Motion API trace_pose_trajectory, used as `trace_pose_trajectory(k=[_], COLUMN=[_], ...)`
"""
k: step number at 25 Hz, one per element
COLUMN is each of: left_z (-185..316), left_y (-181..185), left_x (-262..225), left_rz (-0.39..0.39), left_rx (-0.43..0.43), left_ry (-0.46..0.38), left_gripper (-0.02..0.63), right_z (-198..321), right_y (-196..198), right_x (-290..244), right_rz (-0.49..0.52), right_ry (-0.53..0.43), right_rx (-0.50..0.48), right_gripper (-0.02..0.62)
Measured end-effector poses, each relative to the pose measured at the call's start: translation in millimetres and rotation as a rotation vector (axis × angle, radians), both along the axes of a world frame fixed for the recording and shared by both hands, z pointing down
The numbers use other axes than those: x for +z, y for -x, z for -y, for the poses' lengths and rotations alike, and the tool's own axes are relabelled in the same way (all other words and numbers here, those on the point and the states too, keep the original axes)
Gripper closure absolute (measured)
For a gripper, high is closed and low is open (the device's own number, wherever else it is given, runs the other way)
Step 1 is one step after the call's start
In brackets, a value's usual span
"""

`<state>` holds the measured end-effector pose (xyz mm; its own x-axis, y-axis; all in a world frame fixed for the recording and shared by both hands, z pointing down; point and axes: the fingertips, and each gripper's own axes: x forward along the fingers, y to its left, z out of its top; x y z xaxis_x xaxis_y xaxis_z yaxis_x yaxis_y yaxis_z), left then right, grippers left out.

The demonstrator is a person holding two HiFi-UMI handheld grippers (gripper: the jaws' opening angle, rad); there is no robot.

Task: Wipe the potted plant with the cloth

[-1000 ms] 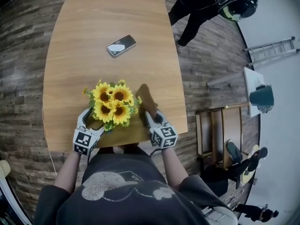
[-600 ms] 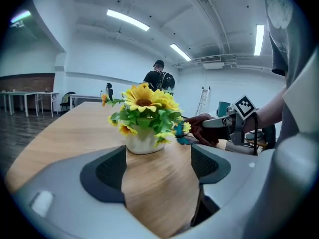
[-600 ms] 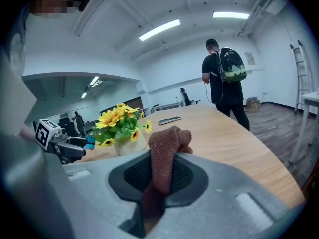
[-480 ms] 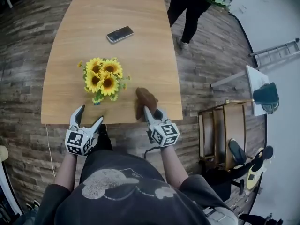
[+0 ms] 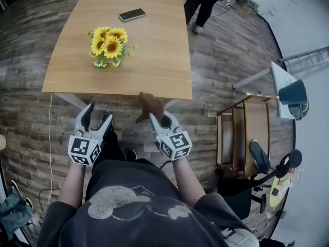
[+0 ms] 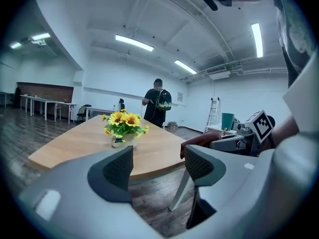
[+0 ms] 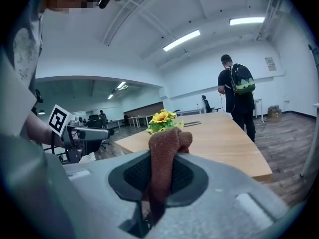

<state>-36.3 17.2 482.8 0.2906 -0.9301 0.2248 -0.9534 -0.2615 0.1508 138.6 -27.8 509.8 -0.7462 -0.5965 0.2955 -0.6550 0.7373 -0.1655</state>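
Note:
The potted plant, yellow sunflowers in a small pot, stands alone on the wooden table; it also shows ahead in both gripper views. Both grippers are off the table, over the floor in front of its near edge. My left gripper is open with nothing between its pads, and its jaws have just been closing. My right gripper is shut on the brown cloth, which sticks up past its tips.
A phone lies on the table beyond the plant. A person with a backpack stands at the table's far right corner. A wooden shelf unit, a teal bin and a ladder are to the right.
Both grippers have drawn back from the table to over the floor. The left gripper has left the pot and its jaws have narrowed. The right still carries the cloth.

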Motion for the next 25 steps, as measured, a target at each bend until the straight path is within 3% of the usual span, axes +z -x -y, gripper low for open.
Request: trace_pose_trajectory(k=[7, 15, 25], left_z=[-51, -84, -165], left_y=[-27, -21, -6], left_x=[-17, -19, -15], left_rz=[0.019, -0.012, -0.027], left_rx=[-0.024, -0.028, 0.012], left_ry=[-0.028, -0.022, -0.017], left_gripper=[0.308, 0.345, 0.362], right_z=[-45, -84, -164], right_y=[-19, -13, 15], right_x=[5, 7, -28], right_rz=[0.012, 0.011, 0.104], right_ry=[0.017, 0.031, -0.003], right_rx=[-0.002, 0.023, 0.048], right_gripper=[0.549, 0.549, 0.549])
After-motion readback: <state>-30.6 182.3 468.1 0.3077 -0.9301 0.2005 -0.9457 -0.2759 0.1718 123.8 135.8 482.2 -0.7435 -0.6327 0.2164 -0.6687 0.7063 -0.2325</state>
